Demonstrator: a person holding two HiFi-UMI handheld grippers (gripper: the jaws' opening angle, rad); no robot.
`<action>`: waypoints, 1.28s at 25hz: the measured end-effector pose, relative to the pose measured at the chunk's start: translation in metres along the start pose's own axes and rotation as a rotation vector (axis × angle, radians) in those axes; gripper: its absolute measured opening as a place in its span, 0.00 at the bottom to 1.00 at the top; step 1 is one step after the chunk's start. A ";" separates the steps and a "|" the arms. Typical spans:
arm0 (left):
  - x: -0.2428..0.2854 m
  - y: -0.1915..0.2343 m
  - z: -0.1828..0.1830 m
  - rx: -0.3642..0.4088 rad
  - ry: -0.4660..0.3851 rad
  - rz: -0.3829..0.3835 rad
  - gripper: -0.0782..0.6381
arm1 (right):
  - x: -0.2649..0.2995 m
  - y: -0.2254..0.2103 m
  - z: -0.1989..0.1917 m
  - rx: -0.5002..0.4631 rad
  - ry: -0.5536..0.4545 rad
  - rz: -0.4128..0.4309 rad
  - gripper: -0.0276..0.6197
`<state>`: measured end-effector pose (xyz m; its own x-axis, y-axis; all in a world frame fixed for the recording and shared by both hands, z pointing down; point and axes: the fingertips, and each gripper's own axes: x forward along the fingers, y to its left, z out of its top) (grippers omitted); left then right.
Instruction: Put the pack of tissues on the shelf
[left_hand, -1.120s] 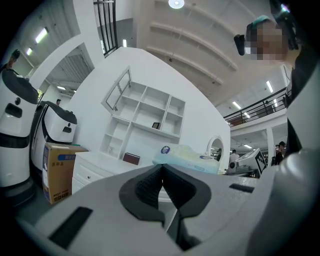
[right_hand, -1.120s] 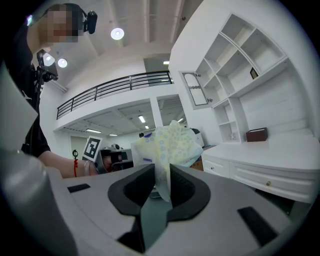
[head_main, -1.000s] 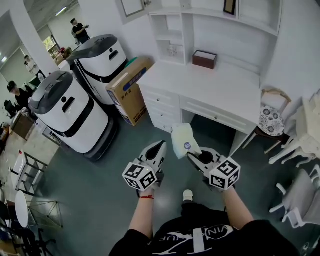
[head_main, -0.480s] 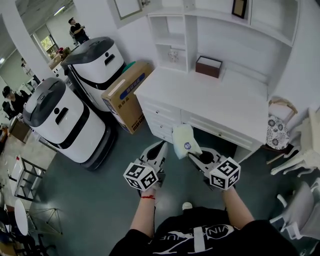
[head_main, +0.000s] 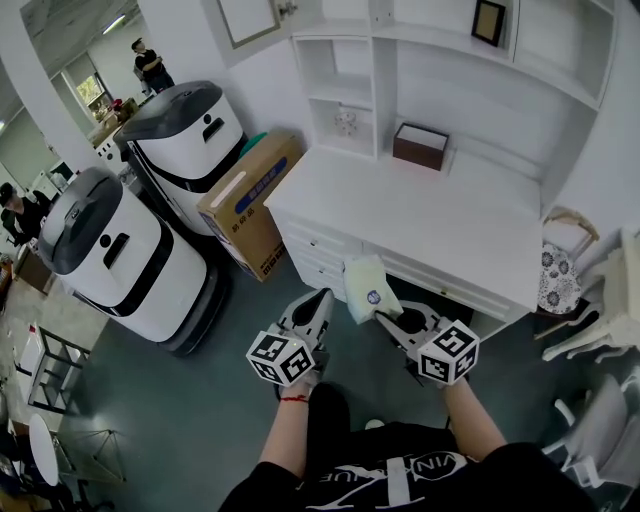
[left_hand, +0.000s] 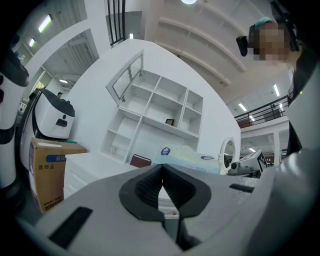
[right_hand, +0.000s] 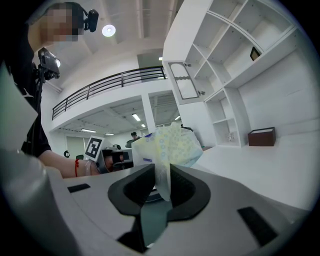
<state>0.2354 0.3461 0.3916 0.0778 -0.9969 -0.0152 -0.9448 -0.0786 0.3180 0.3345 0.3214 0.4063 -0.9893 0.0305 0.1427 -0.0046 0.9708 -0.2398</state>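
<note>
Tissues first: the pack of tissues (head_main: 366, 289) hangs out in front of me, over the floor just short of the desk (head_main: 430, 215). My right gripper (head_main: 384, 314) has its jaws clamped on a thin flap of the wrapper. My left gripper (head_main: 321, 299) sits alongside with its jaws pressed together on nothing.

The step in hand, as I judge it, is the carry to the shelf (head_main: 384, 90) above the desk. Only soft wrapper is held, so the pack could swing or slip, and the right grip needs to be firm. I would hold the gripper level, bring the pack over the desk top and lift it to an open compartment, clear of the brown box (head_main: 420, 146) at the back of the desk.

The head view gives me the layout: desk, shelf compartments, and a cardboard box (head_main: 248, 200) beside the drawers. It does not show how little of the pack is gripped. The right gripper view does, with the flap squeezed between the pads. Only the left gripper view settles that my other jaws are closed and bare
</note>
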 end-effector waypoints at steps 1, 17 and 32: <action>0.007 0.006 0.002 -0.001 0.001 -0.009 0.12 | 0.006 -0.006 0.002 0.000 -0.001 -0.007 0.15; 0.097 0.157 0.067 -0.011 0.038 -0.164 0.12 | 0.162 -0.080 0.060 0.018 -0.025 -0.135 0.15; 0.118 0.276 0.076 -0.071 0.078 -0.225 0.12 | 0.280 -0.106 0.059 0.051 0.011 -0.209 0.15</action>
<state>-0.0401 0.2062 0.4059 0.3106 -0.9503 -0.0206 -0.8765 -0.2947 0.3807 0.0497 0.2133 0.4145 -0.9643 -0.1672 0.2052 -0.2171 0.9430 -0.2521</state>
